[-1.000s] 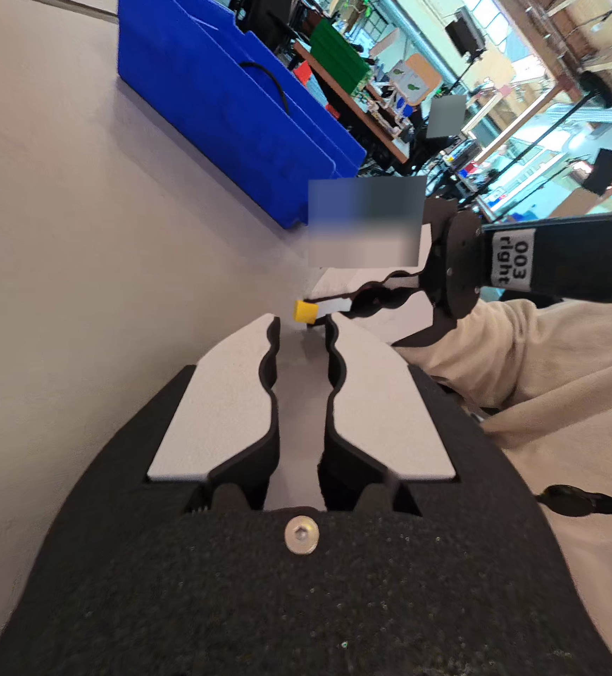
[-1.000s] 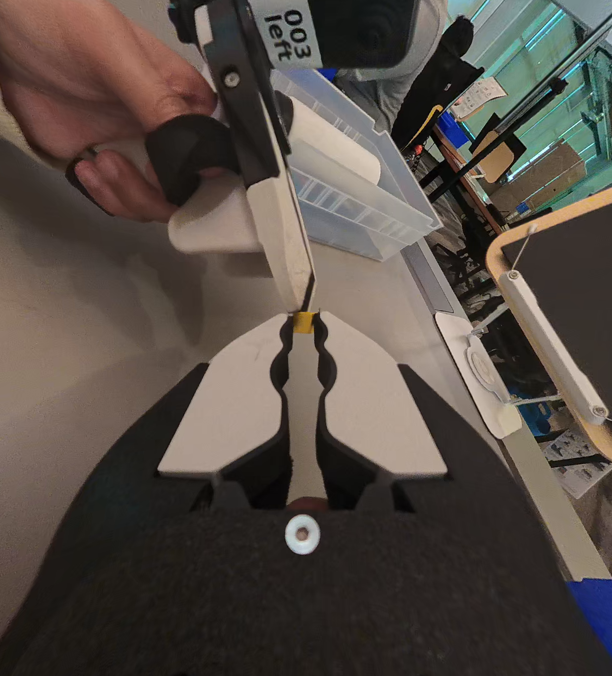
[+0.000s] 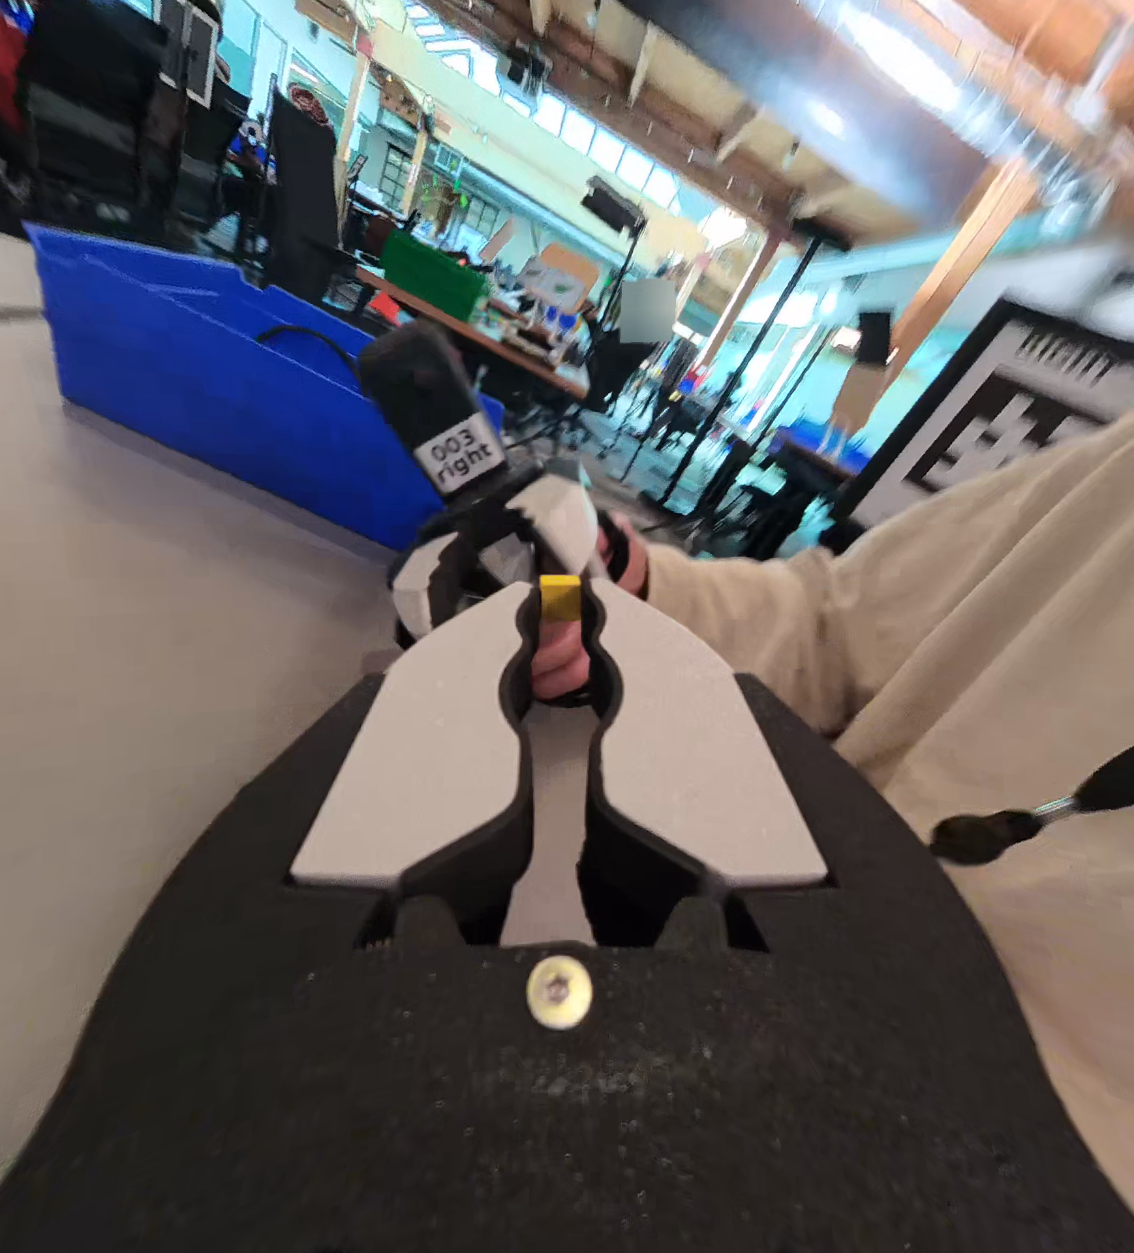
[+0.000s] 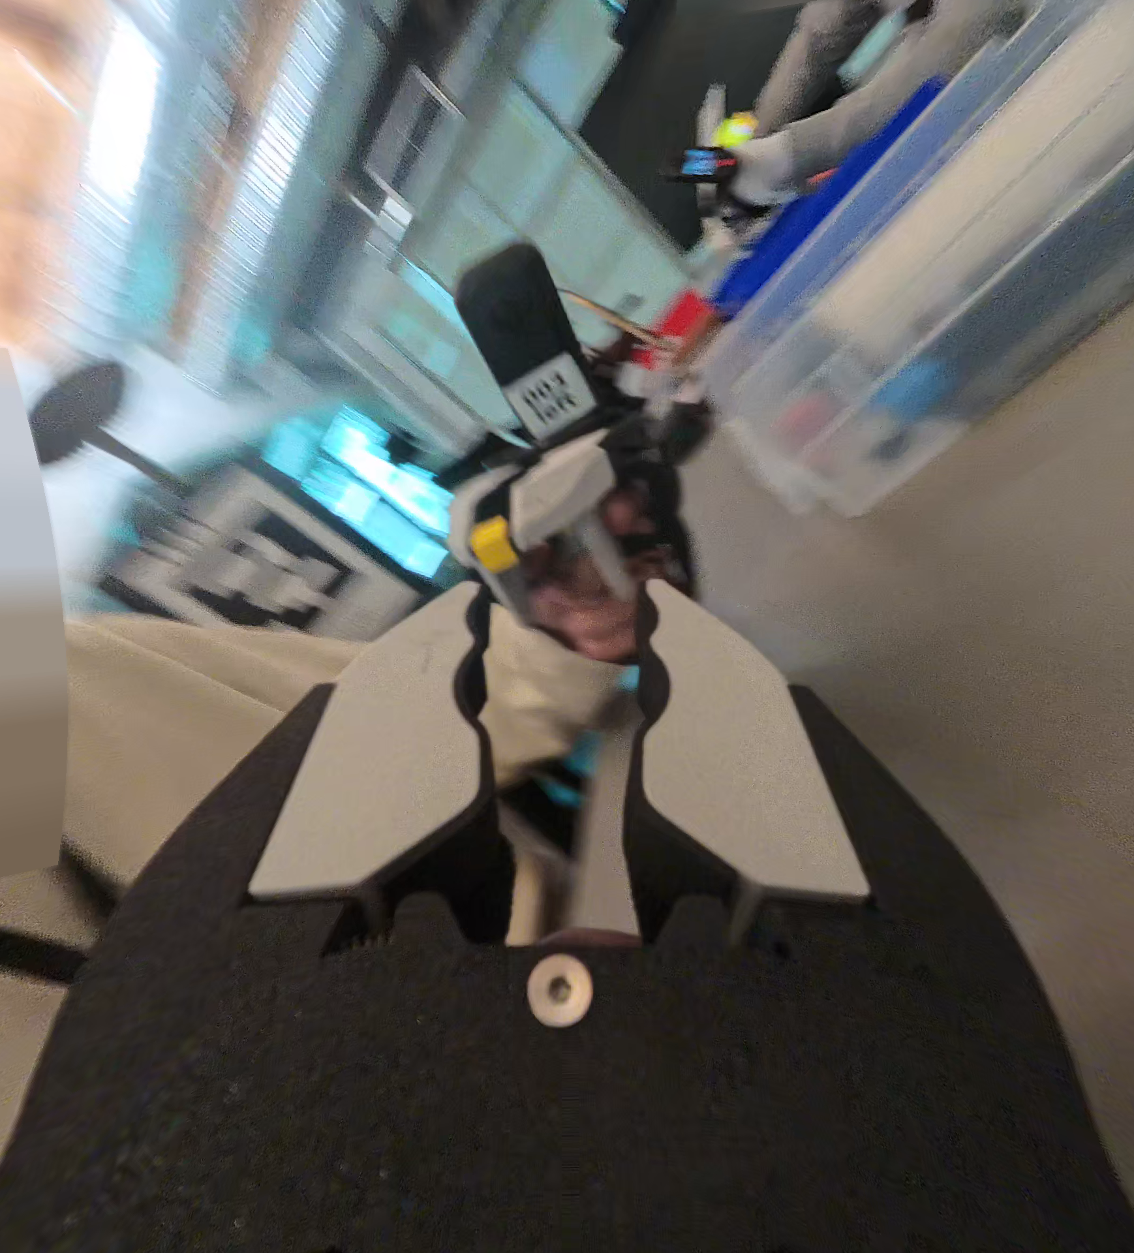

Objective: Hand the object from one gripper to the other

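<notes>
Between left tool (image 3: 560,597) tips sits a yellow-capped object (image 3: 559,598); right tool (image 4: 561,610) gapes.

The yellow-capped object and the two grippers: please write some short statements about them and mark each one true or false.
1. The left gripper holds the yellow-capped object between its fingers. True.
2. The right gripper is shut on the yellow-capped object. False: its fingers stand apart with nothing between them, and the object sits in the other gripper ahead of it.
3. A blue bin stands on the table behind the grippers in the left wrist view. True.
4. The yellow-capped object lies on the table. False: it is held in the air, in the left gripper.
</notes>
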Tool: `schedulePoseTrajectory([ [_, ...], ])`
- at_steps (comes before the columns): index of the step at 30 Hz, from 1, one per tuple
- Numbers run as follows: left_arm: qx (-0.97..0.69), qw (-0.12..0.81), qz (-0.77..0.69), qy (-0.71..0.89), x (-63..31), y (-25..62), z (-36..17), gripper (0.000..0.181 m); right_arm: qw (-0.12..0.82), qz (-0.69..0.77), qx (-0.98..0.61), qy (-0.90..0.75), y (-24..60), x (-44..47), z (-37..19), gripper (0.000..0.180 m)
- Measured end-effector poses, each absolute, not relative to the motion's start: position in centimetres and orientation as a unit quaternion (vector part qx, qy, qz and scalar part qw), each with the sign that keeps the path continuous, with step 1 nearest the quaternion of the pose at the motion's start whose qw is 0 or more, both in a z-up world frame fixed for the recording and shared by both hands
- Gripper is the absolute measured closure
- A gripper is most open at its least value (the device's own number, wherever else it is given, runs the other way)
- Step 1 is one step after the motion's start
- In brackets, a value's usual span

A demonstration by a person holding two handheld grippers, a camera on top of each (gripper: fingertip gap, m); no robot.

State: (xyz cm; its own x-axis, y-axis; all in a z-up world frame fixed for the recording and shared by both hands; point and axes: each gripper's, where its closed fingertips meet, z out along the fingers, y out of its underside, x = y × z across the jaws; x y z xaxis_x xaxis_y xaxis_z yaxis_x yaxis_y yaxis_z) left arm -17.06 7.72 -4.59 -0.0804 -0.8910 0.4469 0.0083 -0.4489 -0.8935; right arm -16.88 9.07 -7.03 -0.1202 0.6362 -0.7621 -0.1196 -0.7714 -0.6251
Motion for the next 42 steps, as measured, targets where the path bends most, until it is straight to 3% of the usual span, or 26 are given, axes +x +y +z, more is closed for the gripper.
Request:
schedulePoseTrajectory([
  [3, -0.566, 0.41, -0.56, 0.445, -16.4, 7.0, -5.3, 0.17, 0.151, 0.782, -0.582, -0.164, 7.6, -17.5, -6.8, 0.137],
  [6, -0.568, 0.435, -0.515, 0.472, -15.9, 7.1, -6.2, 0.17, 0.104, 0.815, -0.554, -0.134, 7.3, -17.7, -6.6, 0.146],
  [15, -0.551, 0.5, -0.418, 0.521, -15.3, 7.5, -7.5, 0.17, 0.105, 0.812, -0.559, -0.132, 7.9, -17.2, -7.4, 0.168],
  [20, -0.552, 0.508, -0.399, 0.527, -15.1, 7.7, -7.8, 0.17, 0.097, 0.81, -0.563, -0.127, 8.1, -17.1, -7.8, 0.169],
  [28, -0.602, 0.506, -0.388, 0.481, -15.8, 9.6, -8.0, 0.157, 0.182, 0.786, -0.587, -0.066, 11.5, -15.1, -8.3, 0.169],
  [34, -0.63, 0.608, -0.189, 0.445, -16.6, 12.5, -7.5, 0.157, 0.289, 0.775, -0.536, 0.17, 14.8, -12.0, -8.8, 0.17],
  [38, -0.631, 0.63, -0.166, 0.422, -14.7, 11.2, -6.7, 0.157, 0.315, 0.779, -0.514, 0.173, 13.0, -13.8, -7.7, 0.17],
  [42, -0.621, 0.657, -0.123, 0.41, -14.7, 11.2, -6.2, 0.16, 0.283, 0.8, -0.499, 0.177, 12.1, -15.2, -7.6, 0.169],
])
